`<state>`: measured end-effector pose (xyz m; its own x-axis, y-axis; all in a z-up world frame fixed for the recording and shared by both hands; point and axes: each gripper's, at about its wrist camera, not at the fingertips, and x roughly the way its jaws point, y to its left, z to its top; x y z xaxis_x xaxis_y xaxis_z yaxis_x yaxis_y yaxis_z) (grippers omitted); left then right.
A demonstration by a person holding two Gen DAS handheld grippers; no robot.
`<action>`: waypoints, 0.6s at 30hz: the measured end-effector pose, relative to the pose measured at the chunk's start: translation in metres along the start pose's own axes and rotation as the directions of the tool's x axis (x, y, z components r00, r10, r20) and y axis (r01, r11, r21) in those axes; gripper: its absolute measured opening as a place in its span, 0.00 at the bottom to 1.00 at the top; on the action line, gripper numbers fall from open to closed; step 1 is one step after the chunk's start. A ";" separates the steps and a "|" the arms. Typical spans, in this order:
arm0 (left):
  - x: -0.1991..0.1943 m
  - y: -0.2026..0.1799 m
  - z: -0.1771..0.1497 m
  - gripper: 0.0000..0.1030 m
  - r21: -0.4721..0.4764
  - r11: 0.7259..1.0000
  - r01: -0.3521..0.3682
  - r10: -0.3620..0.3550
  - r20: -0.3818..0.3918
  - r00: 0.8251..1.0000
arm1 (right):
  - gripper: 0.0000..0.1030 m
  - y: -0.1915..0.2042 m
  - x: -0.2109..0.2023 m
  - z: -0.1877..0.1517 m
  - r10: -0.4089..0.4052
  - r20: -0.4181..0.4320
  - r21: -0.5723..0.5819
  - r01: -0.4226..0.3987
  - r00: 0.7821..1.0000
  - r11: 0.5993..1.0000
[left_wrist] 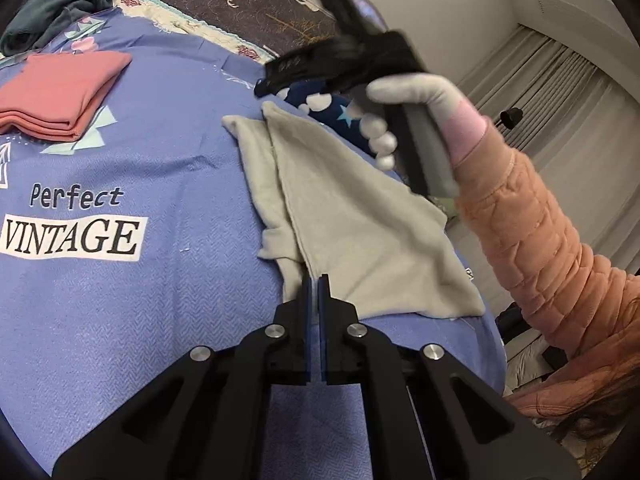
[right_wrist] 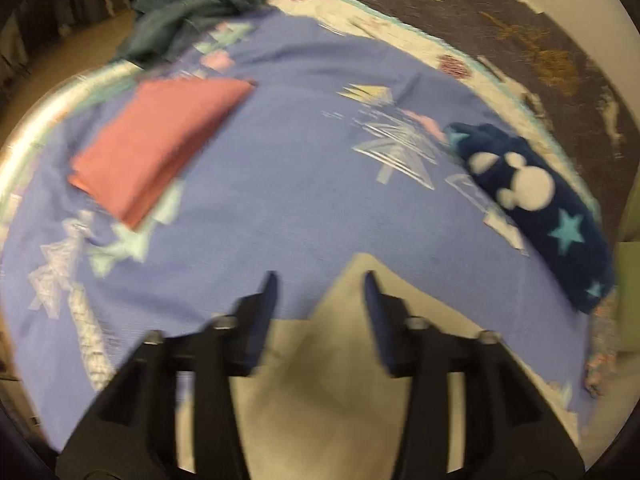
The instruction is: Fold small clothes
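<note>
1. Left wrist view: the left claw (left_wrist: 318,280) has its two black fingers with blue pads drawn almost together, pinching the near edge of a pale grey, soft fleece garment (left_wrist: 360,216).
2. That grey garment lies flat on the bed, partly folded into a rough triangle, with a long seam running from its far corner down toward the pinched edge.
3. Under it spreads a lilac-blue woven bedsheet (left_wrist: 160,280) with a fine herringbone texture, printed with "Perfect VINTAGE" lettering and pale geometric shapes.
4. Beyond the grey garment, the right claw (left_wrist: 276,80) hangs in the air, blurred, held by a hand in a light grey knitted glove (left_wrist: 404,92); a quilted peach jacket sleeve (left_wrist: 540,248) follows behind it.
5. Right wrist view: the right claw (right_wrist: 320,284) stands wide apart and grips nothing; the pointed corner of the grey garment (right_wrist: 320,380) sits below and between its fingers. This view is motion-blurred.
6. To the far left on the sheet rests a neatly folded salmon-pink cloth (left_wrist: 60,96), rectangular, in several stacked layers.
7. At the right edge lies a navy plush item (right_wrist: 544,208) with white mouse-head shapes and turquoise stars.
8. A crumpled teal garment (right_wrist: 192,4) is heaped at the far corner, near a dark blanket (left_wrist: 256,4) with white deer figures.
</note>
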<state>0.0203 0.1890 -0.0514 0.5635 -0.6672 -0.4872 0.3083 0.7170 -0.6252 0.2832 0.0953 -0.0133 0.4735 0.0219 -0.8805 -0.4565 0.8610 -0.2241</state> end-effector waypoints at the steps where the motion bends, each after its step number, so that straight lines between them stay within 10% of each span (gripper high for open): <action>1: 0.000 -0.001 0.002 0.07 0.002 1.000 0.003 -0.003 0.003 1.000 | 0.50 0.001 0.005 -0.001 -0.011 -0.012 -0.001 0.011 1.000 1.000; 4: 0.007 0.000 0.009 0.20 0.011 1.000 -0.011 0.011 -0.012 1.000 | 0.44 -0.001 0.031 -0.002 -0.012 -0.095 0.028 0.014 0.995 0.999; 6: 0.017 0.003 0.013 0.20 0.032 0.999 -0.042 0.043 -0.038 0.998 | 0.07 -0.003 0.037 0.002 -0.046 -0.055 0.030 0.048 0.997 0.998; 7: 0.020 0.005 0.014 0.08 0.035 0.998 -0.052 0.053 -0.047 0.997 | 0.04 -0.002 0.035 0.004 -0.070 -0.049 0.032 0.072 0.996 0.997; 14: -0.006 0.005 0.012 0.01 0.058 0.997 -0.042 0.043 -0.021 0.999 | 0.04 -0.016 -0.027 0.015 0.073 0.154 0.116 -0.091 0.985 0.989; 18: 0.012 0.020 -0.001 0.02 0.017 0.996 -0.085 0.086 -0.088 0.992 | 0.10 0.001 0.012 0.019 0.102 0.053 0.029 -0.104 0.993 0.994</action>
<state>0.0330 0.1953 -0.0705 0.5186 -0.6183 -0.5906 0.2724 0.7742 -0.5713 0.3025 0.1063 -0.0159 0.4636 0.1369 -0.8754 -0.4810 0.8686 -0.1189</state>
